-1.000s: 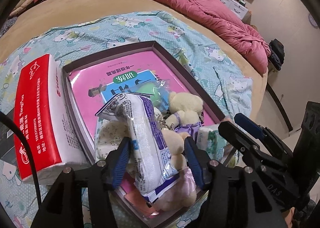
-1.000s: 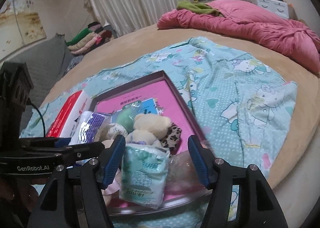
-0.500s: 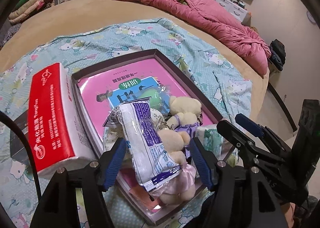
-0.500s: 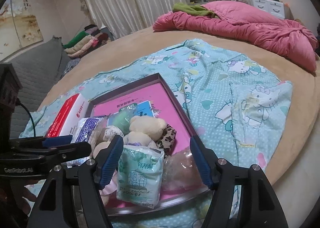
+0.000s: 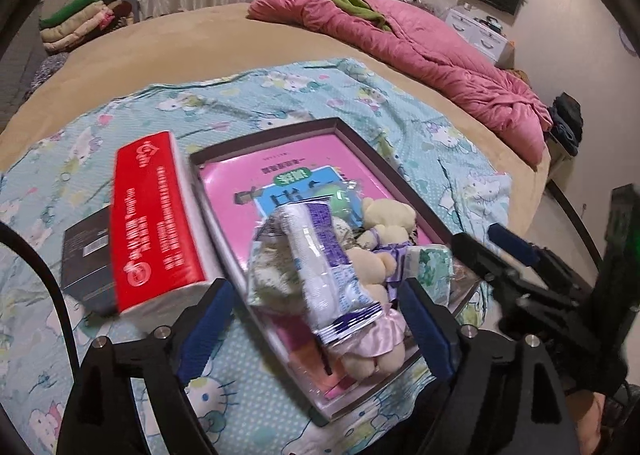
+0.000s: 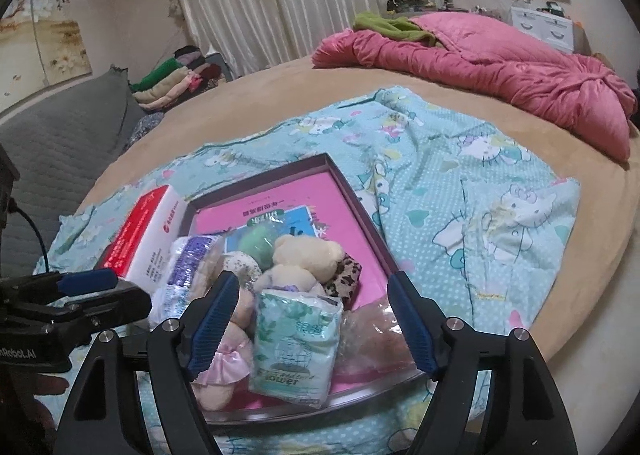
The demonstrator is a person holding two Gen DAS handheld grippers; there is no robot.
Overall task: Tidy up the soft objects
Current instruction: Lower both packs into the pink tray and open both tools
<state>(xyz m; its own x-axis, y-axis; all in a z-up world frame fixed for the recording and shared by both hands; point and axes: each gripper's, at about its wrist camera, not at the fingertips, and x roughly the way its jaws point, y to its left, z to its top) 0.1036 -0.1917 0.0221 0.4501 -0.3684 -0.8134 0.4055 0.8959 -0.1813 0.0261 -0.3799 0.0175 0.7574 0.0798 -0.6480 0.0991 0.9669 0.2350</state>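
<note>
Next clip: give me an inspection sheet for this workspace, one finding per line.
Surface: round bed with cartoon blanket.
Job's things: tray holds teddy bears, purple-white packet, green tissue pack.
Clutter: red tissue box and dark box beside tray.
Grippers: left gripper and right gripper open, jaws just opening, pads off the packs between them.
Cables: black cable.
Surroundings: pink quilt, curtains, folded clothes.

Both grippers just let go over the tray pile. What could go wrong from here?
1. The purple-and-white packet lies tilted on top of the plush bears, overhanging the tray's near edge; it may slide out.
2. The green tissue pack leans at the tray rim, between the right gripper's just-opened jaws; withdrawing could snag it.
</note>
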